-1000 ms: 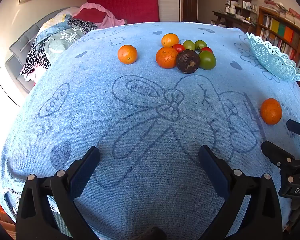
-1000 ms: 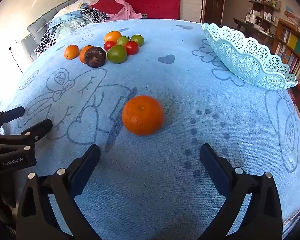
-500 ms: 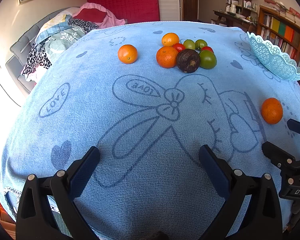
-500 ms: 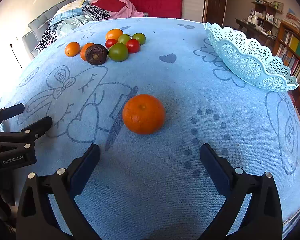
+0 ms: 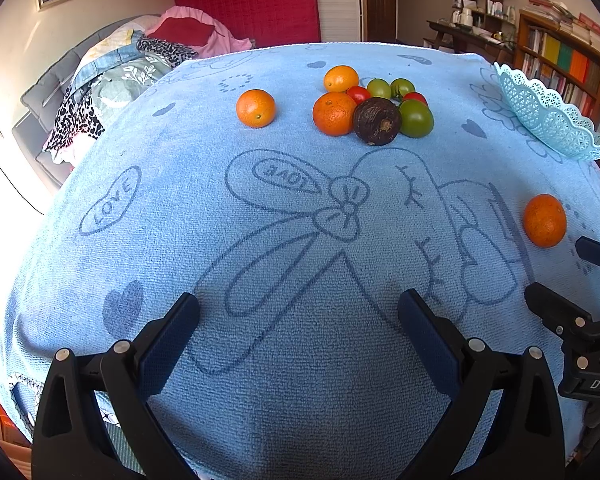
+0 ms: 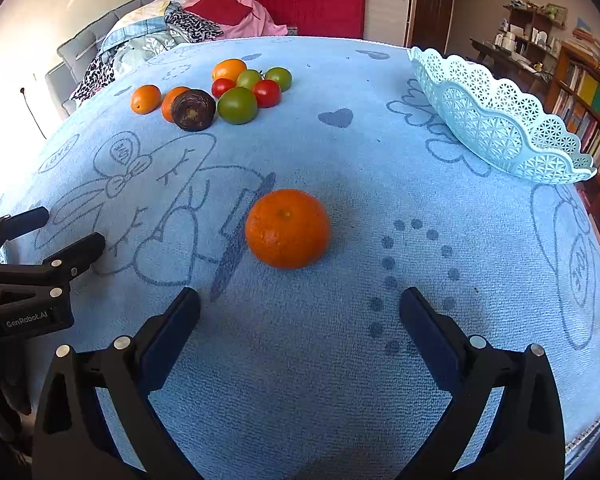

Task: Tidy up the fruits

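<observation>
A lone orange (image 6: 287,228) lies on the blue towel just ahead of my right gripper (image 6: 299,312), which is open and empty; it also shows in the left wrist view (image 5: 544,221). A cluster of fruit sits farther back: oranges (image 5: 334,113), a separate orange (image 5: 255,108), a dark brown fruit (image 5: 377,121), green tomatoes (image 5: 415,118) and red tomatoes (image 5: 358,94). The cluster also shows in the right wrist view (image 6: 237,105). A light blue lace-pattern basket (image 6: 496,120) stands empty at the right. My left gripper (image 5: 298,316) is open and empty over the towel's near part.
The blue towel (image 5: 180,220) with drawn bows and hearts covers the table. A sofa with piled clothes (image 5: 112,76) stands beyond the far left edge. A bookshelf (image 5: 568,60) stands at the right. The right gripper's fingers (image 5: 556,312) show at the left view's right edge.
Both grippers have drifted slightly; the lone orange sits a little farther from my right gripper. Nothing was grasped or released.
</observation>
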`<state>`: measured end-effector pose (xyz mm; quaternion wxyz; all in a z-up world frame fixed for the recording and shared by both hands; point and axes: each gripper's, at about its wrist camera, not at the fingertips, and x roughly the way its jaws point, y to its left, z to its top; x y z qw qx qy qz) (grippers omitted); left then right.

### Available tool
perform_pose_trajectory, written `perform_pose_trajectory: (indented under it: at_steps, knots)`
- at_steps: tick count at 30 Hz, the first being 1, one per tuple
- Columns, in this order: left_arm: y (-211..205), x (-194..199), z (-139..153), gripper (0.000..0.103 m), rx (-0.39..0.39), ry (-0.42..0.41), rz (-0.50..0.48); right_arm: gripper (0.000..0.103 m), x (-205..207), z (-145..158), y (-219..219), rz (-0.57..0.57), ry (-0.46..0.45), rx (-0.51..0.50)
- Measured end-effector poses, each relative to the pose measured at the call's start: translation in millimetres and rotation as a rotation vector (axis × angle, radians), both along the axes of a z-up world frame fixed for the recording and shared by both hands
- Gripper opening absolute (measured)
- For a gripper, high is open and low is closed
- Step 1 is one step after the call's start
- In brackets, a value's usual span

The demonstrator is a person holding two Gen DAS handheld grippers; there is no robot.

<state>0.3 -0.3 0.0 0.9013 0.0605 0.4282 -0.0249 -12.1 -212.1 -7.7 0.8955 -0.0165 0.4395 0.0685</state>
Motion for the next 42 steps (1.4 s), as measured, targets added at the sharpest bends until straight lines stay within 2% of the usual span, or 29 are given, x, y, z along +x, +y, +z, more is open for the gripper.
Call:
perform_pose_trajectory:
  at_steps: [6,12,19,23,25,27,29,35,42]
  knots:
    - [0,0,0,0.098,0.0,0.0,0.0,0.101,-3,5,-2,0.011,-0.008,0.016]
    - [4,-3,-1,0.098,-0.012,0.004,-0.007,0.101,-7,12,-12,0.009,-0.021,0.077]
    - [9,0,6,0.098,-0.034,0.04,-0.021,0.099,-4,20,-14,0.004,-0.039,0.089]
    - [19,4,17,0.098,-0.072,0.042,0.004,0.078,7,20,-13,0.005,-0.023,0.098]
    - [25,8,23,0.098,-0.088,0.034,0.02,0.072,13,19,-11,0.009,-0.019,0.096]
    - [27,14,26,0.098,-0.086,0.025,0.034,0.061,17,19,-10,0.014,-0.015,0.1]
    - [29,23,28,0.098,-0.087,0.022,0.048,0.053,20,18,-10,0.013,-0.014,0.1]
    - [21,48,30,0.098,-0.11,0.028,0.045,0.041,19,21,-11,0.026,-0.021,0.121]
    - [-8,74,29,0.097,-0.098,0.027,0.012,0.041,18,24,-13,0.025,-0.018,0.144]
